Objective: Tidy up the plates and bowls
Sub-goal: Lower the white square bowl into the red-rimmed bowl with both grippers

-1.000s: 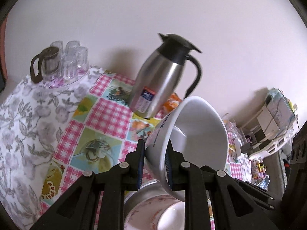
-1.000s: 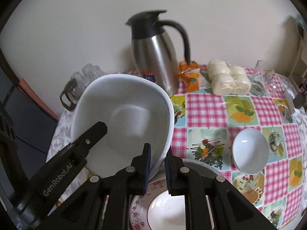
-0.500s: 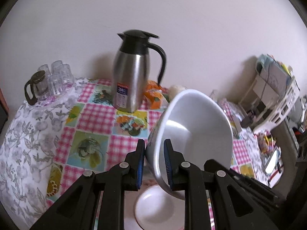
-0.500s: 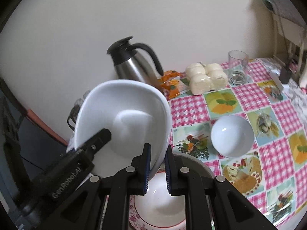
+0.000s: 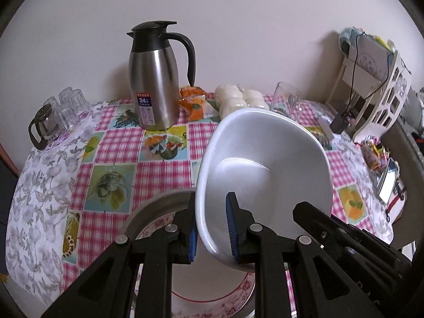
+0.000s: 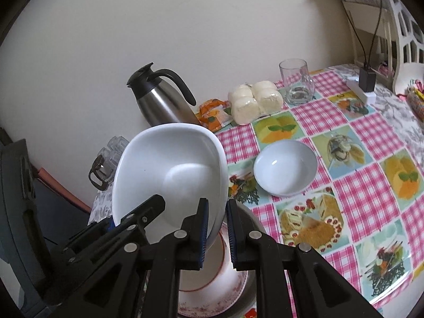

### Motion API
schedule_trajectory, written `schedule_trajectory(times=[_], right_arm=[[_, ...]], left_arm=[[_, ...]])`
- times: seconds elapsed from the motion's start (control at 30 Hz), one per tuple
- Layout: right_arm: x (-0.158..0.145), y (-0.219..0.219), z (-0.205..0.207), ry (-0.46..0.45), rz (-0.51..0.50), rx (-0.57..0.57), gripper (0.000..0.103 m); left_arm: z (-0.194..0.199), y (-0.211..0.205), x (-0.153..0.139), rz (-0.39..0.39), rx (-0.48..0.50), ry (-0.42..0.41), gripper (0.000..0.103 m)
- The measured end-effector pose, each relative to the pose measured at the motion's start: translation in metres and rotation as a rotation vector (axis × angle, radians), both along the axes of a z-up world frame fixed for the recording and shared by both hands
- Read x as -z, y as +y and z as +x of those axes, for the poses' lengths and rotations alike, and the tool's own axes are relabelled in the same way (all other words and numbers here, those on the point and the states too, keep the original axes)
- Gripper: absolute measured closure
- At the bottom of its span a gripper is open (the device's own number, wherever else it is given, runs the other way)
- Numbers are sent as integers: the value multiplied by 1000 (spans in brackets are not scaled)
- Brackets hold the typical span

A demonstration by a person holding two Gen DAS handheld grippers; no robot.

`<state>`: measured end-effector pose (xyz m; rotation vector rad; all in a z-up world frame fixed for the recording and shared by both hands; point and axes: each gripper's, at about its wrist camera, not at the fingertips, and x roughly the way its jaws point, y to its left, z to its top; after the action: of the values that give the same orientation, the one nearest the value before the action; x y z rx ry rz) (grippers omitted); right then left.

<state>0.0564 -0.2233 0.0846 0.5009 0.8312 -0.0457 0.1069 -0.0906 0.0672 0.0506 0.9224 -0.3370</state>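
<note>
A large white bowl (image 5: 265, 169) hangs tilted above the table, carried by both grippers. My left gripper (image 5: 211, 206) is shut on its left rim. My right gripper (image 6: 216, 204) is shut on the opposite rim of the same bowl (image 6: 169, 169). Directly below lies a floral plate (image 6: 212, 286) with a red ring, inside a round metal pan (image 5: 156, 201). A small white bowl (image 6: 285, 167) sits on the checked cloth to the right of the pan, apart from both grippers.
A steel jug (image 5: 153, 79) stands at the back by the wall, with an orange packet and wrapped buns (image 6: 254, 100) beside it. A glass mug (image 6: 296, 84) stands further right. Glasses and a small pitcher (image 5: 58, 111) crowd the back left corner. A white rack (image 5: 371, 79) stands at the right.
Both grippers have carried the large bowl sideways above the table and rolled level, so the jug now looks upright. Both grips on the bowl's rim are unchanged.
</note>
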Motion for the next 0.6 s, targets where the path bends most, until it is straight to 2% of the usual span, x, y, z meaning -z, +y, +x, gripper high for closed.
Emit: schedule_trajectory(times=[0.23, 0.43, 0.6], right_arm=[[8, 1, -15, 5, 14, -32, 87], [18, 16, -18, 36, 12, -83, 86], [23, 26, -16, 53, 17, -123, 86]], left_arm=[[-16, 5, 2, 12, -17, -4, 83], [-21, 22, 13, 2, -67, 42, 83], [-28, 42, 25, -41, -106, 91, 83]])
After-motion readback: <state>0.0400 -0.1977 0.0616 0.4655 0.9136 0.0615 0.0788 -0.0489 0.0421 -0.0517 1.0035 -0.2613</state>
